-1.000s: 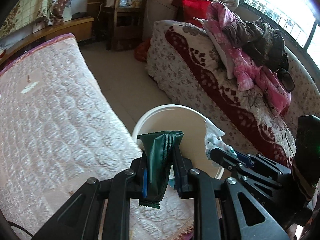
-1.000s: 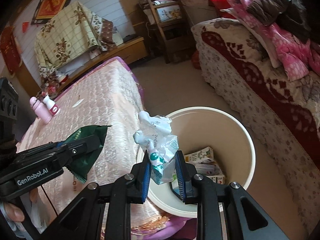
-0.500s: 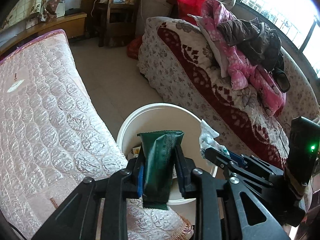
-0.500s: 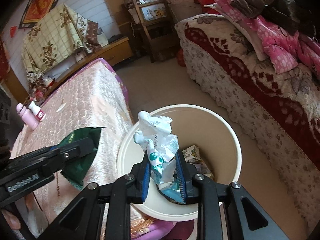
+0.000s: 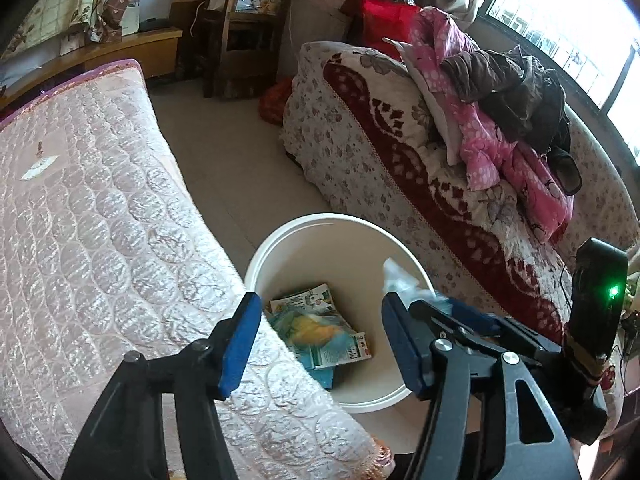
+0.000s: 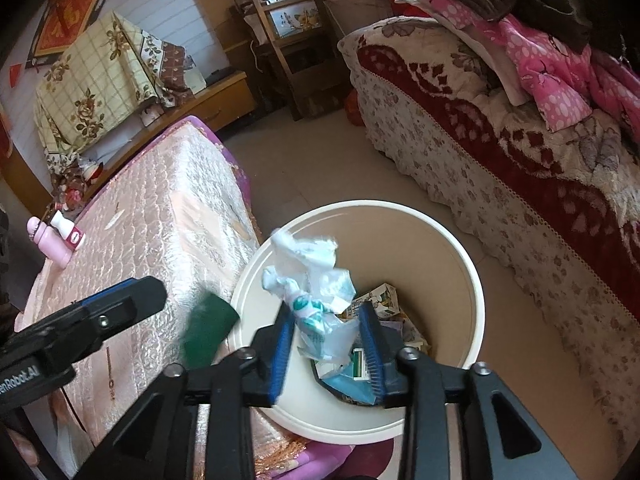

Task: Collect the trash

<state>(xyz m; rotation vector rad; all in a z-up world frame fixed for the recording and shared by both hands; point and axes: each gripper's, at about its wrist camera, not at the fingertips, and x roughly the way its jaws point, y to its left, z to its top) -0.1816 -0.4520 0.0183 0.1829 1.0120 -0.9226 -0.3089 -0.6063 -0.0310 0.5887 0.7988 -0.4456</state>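
A cream round bin (image 5: pixel 304 236) stands on the floor between two beds, with several paper and plastic scraps (image 5: pixel 320 320) inside; it also shows in the right wrist view (image 6: pixel 460 252). My left gripper (image 5: pixel 316 336) is open and empty above the bin's near edge. A dark green wrapper (image 6: pixel 208 326), blurred, is in the air beside the bin's left rim. My right gripper (image 6: pixel 328 344) hangs over the bin with its jaws parted around a crumpled white and teal plastic bag (image 6: pixel 316 280), which sits loosely between them.
A pink quilted mattress (image 5: pixel 100 220) lies left of the bin, with two small pink and white bottles (image 6: pixel 56 236) on it. A bed with a red and white blanket (image 5: pixel 420 152) and piled clothes (image 5: pixel 500 112) lies right. A wooden shelf (image 5: pixel 244 20) stands behind.
My left gripper has opened and let go of the green wrapper, which is falling by the bin's rim. My right gripper's jaws have spread apart around the plastic bag. Both grippers moved closer over the bin.
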